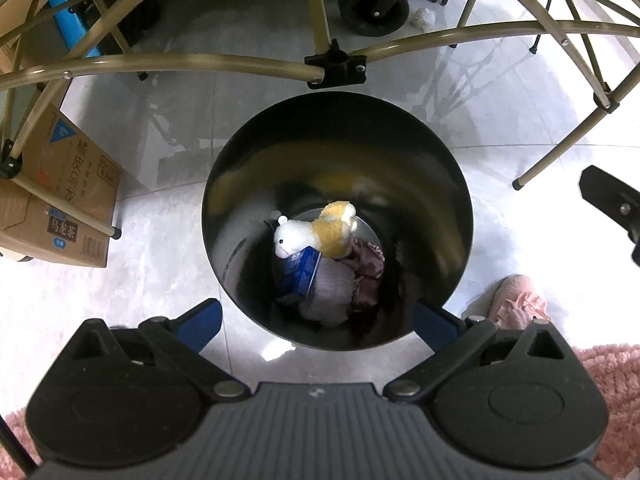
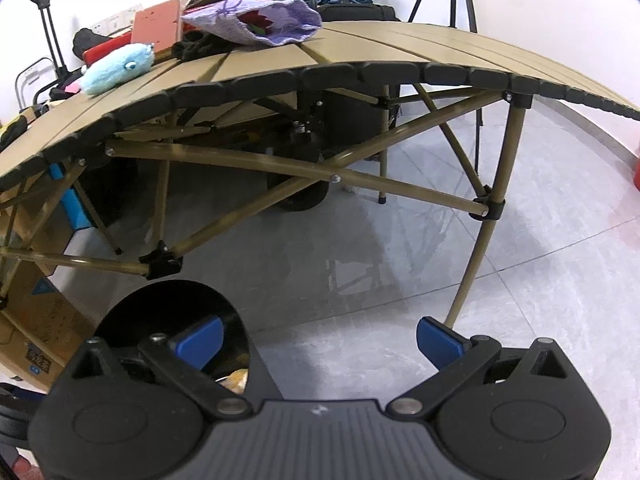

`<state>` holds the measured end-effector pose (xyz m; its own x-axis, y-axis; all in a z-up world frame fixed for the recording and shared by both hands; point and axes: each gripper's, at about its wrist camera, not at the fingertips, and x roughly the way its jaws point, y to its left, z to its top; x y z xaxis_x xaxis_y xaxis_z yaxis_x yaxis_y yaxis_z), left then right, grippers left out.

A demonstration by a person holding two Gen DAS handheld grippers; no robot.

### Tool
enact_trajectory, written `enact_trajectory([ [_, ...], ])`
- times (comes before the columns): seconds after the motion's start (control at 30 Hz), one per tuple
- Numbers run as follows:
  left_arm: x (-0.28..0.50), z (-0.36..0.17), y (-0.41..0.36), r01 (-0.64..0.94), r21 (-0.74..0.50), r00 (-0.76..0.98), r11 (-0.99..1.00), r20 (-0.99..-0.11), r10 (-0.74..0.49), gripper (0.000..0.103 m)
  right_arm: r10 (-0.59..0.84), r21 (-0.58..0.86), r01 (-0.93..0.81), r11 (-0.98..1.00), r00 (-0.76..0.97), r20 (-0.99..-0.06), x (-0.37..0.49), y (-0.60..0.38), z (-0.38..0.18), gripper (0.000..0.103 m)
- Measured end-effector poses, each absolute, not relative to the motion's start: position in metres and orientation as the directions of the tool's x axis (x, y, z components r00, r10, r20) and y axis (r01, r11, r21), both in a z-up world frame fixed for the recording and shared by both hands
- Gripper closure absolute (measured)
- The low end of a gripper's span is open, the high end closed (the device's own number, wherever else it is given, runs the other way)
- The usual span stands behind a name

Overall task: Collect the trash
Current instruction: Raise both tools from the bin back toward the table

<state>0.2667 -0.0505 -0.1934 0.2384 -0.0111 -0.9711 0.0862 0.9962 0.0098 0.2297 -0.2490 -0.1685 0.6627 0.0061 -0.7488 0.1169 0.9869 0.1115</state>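
Evidently the left gripper (image 1: 316, 320) hangs straight over the bin (image 1: 460, 216) so things fall in, its jaws wide and empty above the plush (image 1: 320, 230) already inside, while the right gripper (image 2: 320, 340), equally wide and empty, faces the worktop (image 2: 360, 54) where a blue toy (image 2: 118, 68) and pouch (image 2: 256, 20) wait.

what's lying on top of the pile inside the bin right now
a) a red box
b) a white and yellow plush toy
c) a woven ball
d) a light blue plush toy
b, the left wrist view looks straight down into the bin, and a white and yellow plush toy rests on top of a blue carton and some crumpled fabric; the light blue plush toy lies up on the table.
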Motion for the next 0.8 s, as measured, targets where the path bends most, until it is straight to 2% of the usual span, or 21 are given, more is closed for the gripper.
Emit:
enact_trajectory([
  [0.3, 0.253, -0.176, -0.046, 0.118, -0.014, 0.256, 0.993, -0.966, -0.044, 0.000, 0.060, 0.122, 0.048, 0.991, 0.658, -0.751, 0.224, -0.237, -0.161, 0.000],
  [0.8, 0.236, -0.140, -0.026, 0.100, -0.017, 0.376, 0.995, -0.925, -0.053, 0.000, 0.071, 0.114, 0.019, 0.993, 0.678, -0.732, 0.220, -0.226, -0.152, 0.000],
])
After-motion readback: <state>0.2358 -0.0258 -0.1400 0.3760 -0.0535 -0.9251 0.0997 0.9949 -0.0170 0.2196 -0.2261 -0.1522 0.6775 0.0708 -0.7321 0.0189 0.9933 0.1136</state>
